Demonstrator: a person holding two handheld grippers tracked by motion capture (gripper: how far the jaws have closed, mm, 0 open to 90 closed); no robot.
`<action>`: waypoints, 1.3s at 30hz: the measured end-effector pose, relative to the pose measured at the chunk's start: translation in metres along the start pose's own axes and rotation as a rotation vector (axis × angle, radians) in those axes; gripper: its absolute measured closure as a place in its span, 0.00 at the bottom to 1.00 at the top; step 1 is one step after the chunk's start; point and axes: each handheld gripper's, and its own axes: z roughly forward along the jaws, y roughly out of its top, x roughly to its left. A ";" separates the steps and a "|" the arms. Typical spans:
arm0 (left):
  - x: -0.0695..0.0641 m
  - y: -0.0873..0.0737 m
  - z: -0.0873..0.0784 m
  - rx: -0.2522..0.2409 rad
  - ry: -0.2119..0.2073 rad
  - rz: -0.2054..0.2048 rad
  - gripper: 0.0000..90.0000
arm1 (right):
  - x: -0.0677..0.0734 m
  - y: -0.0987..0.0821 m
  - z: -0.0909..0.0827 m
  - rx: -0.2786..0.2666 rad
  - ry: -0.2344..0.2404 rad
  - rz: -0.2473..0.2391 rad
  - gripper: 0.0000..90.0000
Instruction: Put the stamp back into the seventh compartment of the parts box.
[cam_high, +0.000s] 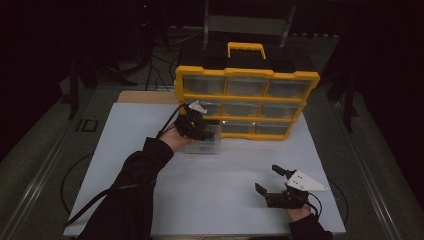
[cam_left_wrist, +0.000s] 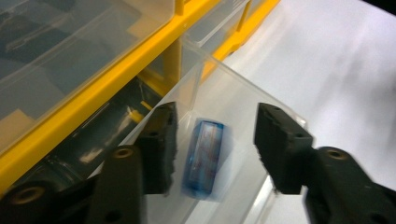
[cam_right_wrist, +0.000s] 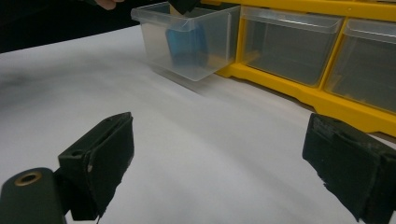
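A yellow organizer with clear drawers stands upright at the back of the white sheet. One clear drawer is pulled out of the bottom left slot and rests on the sheet. A small blue clear-wrapped item lies on the drawer's floor. My left gripper hovers over that drawer, open, its jaws on either side of the blue item without touching it. My right gripper rests open near the front right of the sheet, nothing between its jaws. In the right gripper view the drawer and blue item sit ahead.
The white sheet covers the table, with bare surface between the two grippers. The other drawers of the organizer sit pushed in. A yellow carry handle tops the organizer. Cables trail off the front left.
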 end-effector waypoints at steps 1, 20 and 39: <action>0.000 0.000 -0.001 0.002 0.001 -0.003 0.48 | 0.000 0.000 0.000 -0.001 0.001 0.001 0.10; -0.014 0.002 -0.019 -0.045 -0.097 0.049 0.07 | 0.000 0.000 0.000 0.001 0.002 -0.002 0.10; 0.000 -0.015 -0.052 -0.158 -0.087 0.045 0.00 | -0.002 -0.002 -0.001 -0.002 -0.009 0.001 0.10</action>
